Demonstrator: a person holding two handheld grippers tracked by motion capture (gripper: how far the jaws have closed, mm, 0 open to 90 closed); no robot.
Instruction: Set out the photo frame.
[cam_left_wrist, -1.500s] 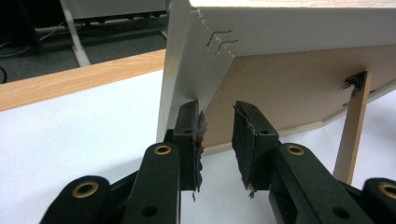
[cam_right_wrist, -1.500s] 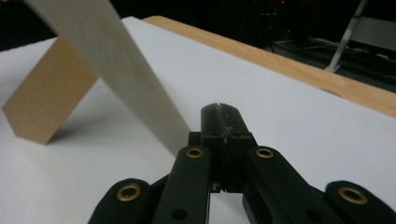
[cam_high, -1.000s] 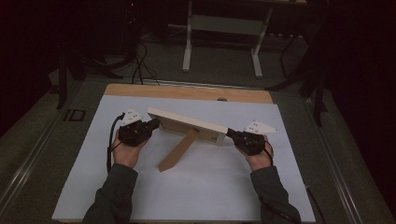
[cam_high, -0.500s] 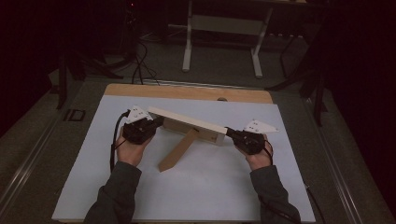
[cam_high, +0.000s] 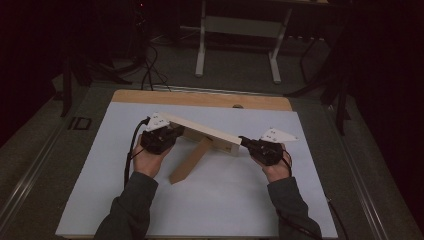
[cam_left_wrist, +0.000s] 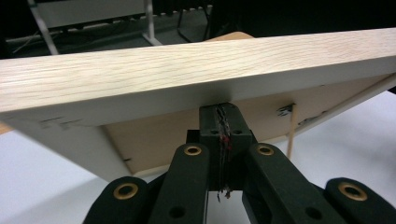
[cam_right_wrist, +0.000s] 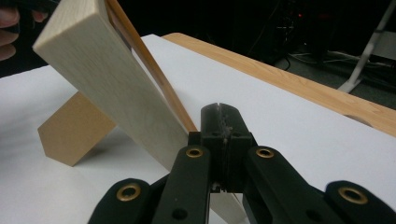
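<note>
Picture frame (cam_high: 205, 131) tilted over the table (cam_high: 240, 200), resting on its back stand (cam_high: 191, 160). Left gripper (cam_left_wrist: 222, 112) fully closed on nothing, tips against the frame's underside. Right gripper (cam_right_wrist: 223, 114) also closed and empty, just beside the frame's other end. Risk: with no clamp on either end, could slip off the tips and fall flat. Left gripper view gives the frame's hollow back and a thin peg (cam_left_wrist: 291, 133), hidden from above.

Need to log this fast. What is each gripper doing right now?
Left gripper: shut, tips against the wooden frame.
Right gripper: shut, beside the frame's end.
</note>
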